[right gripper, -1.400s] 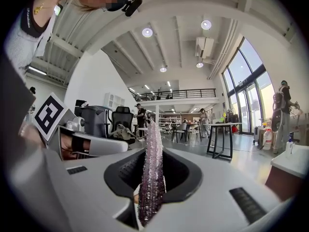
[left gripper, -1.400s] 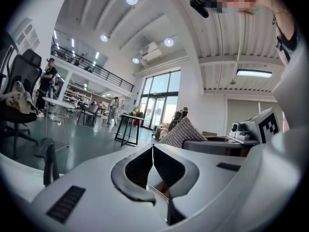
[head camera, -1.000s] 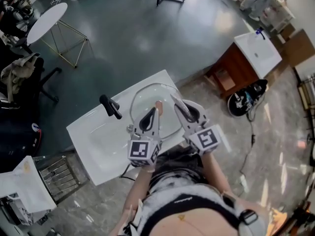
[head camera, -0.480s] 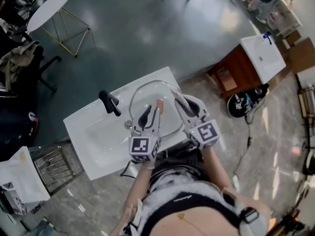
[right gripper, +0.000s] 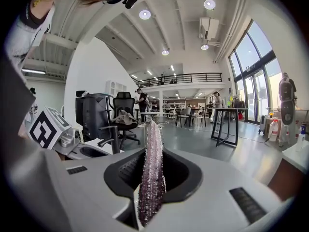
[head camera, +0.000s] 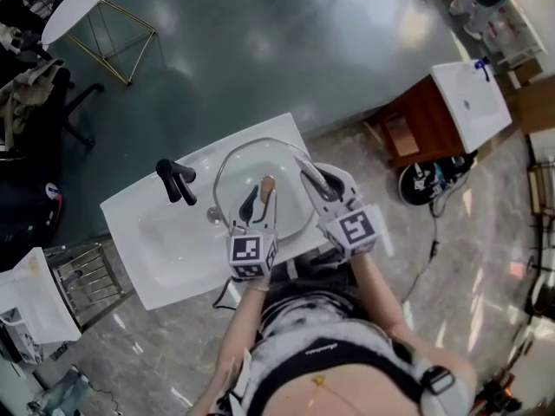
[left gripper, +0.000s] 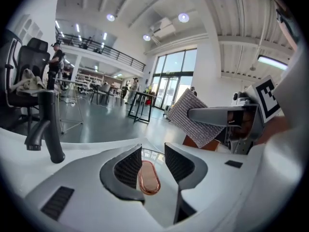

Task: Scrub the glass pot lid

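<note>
Your left gripper [left gripper: 153, 152] had its jaws apart, just opening, with the copper handle [left gripper: 148, 178] of the glass lid [head camera: 247, 163] between them. The lid lay in the white sink [head camera: 169, 237], centre frame. Your right gripper [right gripper: 153, 174] had its jaws clamped on a glittery scrub cloth [right gripper: 154, 139].

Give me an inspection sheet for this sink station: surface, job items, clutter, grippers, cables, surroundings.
Surface: white sink, with a black faucet at its rim.
Job's things: glass pot lid lying in the basin, copper handle up; scrub cloth.
Clutter: nothing seen.
Grippers: left gripper has just been opening, with the handle between its jaws and the pads not pressing; right gripper shut on the scrub cloth.
Cables: one cable on the floor, right.
Surroundings: wooden cabinet, round table, office chair.
</note>
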Demonstrator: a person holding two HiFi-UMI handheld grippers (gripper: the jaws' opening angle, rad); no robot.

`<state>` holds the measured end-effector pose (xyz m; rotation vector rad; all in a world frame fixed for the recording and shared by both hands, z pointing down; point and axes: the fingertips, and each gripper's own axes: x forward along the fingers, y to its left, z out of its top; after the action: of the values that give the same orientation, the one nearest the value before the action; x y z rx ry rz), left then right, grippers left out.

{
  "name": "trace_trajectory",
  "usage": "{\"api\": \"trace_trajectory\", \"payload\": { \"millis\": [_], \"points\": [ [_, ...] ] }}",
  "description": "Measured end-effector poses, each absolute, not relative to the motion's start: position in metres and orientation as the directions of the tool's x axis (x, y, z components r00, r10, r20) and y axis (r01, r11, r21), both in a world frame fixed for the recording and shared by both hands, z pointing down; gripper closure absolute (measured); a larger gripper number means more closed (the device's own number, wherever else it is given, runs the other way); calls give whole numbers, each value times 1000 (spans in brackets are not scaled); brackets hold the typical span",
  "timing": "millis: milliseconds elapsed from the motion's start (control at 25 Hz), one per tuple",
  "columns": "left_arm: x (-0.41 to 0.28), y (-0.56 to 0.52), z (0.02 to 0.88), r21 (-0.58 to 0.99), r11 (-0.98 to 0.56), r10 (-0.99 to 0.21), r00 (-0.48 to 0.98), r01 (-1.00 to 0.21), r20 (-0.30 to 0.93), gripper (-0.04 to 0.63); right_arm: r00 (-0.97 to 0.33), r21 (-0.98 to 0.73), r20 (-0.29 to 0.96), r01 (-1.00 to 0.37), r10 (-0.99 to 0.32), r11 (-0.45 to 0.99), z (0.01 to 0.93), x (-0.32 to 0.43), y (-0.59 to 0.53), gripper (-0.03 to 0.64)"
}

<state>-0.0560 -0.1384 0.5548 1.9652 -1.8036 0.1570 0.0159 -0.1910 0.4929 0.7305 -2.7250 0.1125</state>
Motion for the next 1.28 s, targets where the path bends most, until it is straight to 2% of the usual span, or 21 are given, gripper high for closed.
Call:
{"api": "trace_trajectory", "payload": {
  "millis": [240,440,720,800,920,1280],
  "points": [
    [-54,-147,593,250,12,-871,113,-968,478,377,-814,6,360,-487,-456,874,519,20,-201,537],
    [-52,-149,621,220,20,-830,107,-975,548,362,-804,-7,402,-482,-438,876,541,20,-208,537],
    [-45,-154,642,166,0,-780,104,-986,617,360,-788,-7,443,-480,-428,877,559,22,-215,537],
    [-44,-154,644,136,-4,-767,91,-991,636,391,-781,-7,459,-480,-424,877,565,22,-217,537],
    [-44,-155,645,111,-3,-759,75,-994,647,391,-771,-7,481,-480,-418,877,573,22,-220,537],
    [-39,-156,657,138,-20,-733,108,-990,672,389,-738,15,556,-451,-382,893,604,14,-224,537]
  ]
}}
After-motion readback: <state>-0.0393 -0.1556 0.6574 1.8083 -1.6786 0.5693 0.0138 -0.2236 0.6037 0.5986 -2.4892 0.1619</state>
